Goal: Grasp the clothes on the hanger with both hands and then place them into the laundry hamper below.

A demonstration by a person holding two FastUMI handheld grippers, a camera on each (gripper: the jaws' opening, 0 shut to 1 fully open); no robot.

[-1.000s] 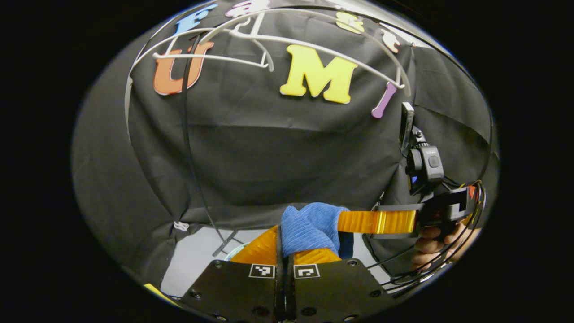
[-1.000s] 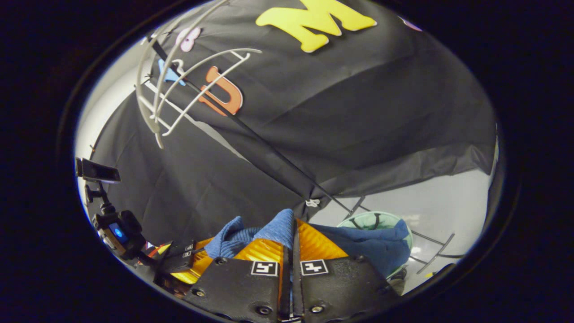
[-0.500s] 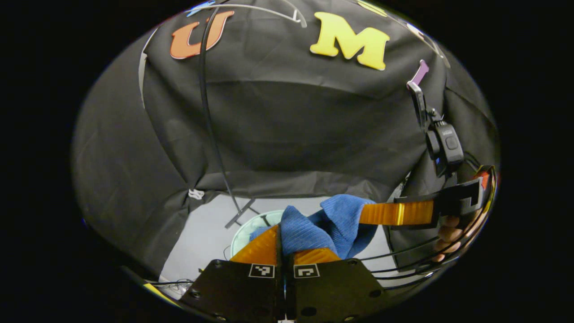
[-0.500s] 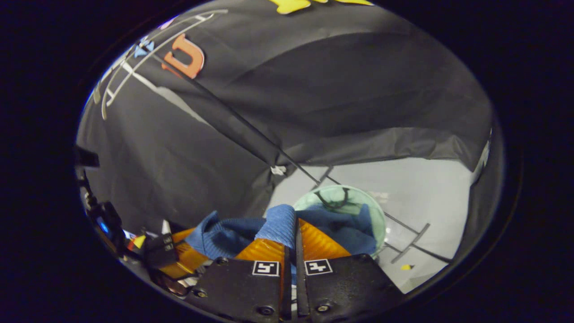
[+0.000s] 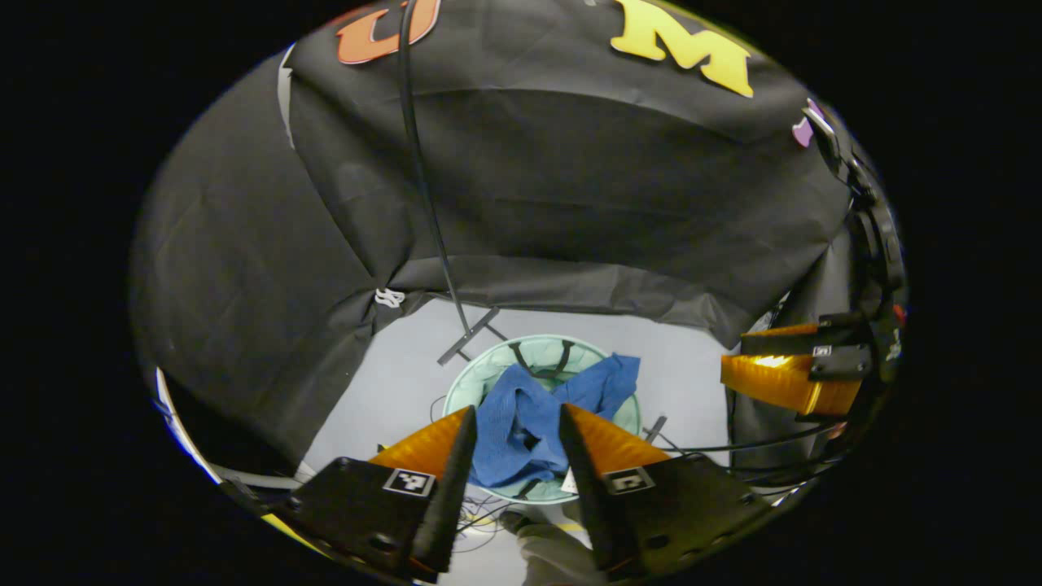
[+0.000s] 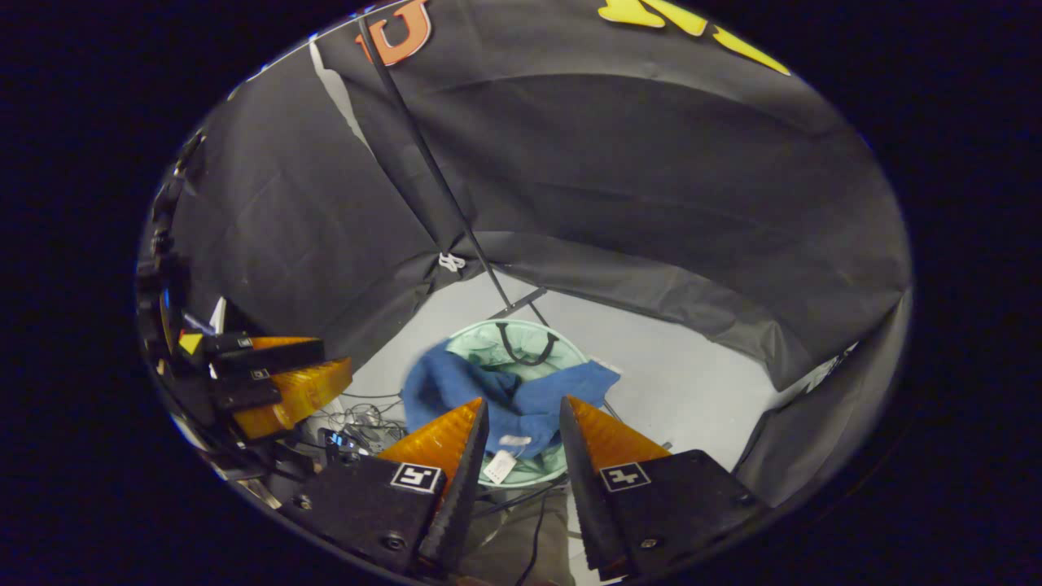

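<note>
A blue knitted garment (image 5: 529,423) lies crumpled in the round pale-green laundry hamper (image 5: 480,378) on the grey floor, draped over its rim. In the left gripper view, my left gripper (image 5: 513,415) hangs open above the hamper, nothing between its fingers; the right gripper (image 5: 781,370) shows at the right edge. In the right gripper view, my right gripper (image 6: 521,407) is open above the same garment (image 6: 488,391) and hamper (image 6: 562,346). The left gripper (image 6: 285,382) shows at that view's left.
A thin black stand pole (image 5: 423,179) runs down to a cross foot (image 5: 472,334) on the floor behind the hamper. Black cloth walls ring the grey floor (image 6: 692,382). Cables (image 6: 358,415) lie left of the hamper.
Both grippers have opened and let go of the blue garment, which now lies in the hamper. Both views have tilted downward, so the hanger has left view.
</note>
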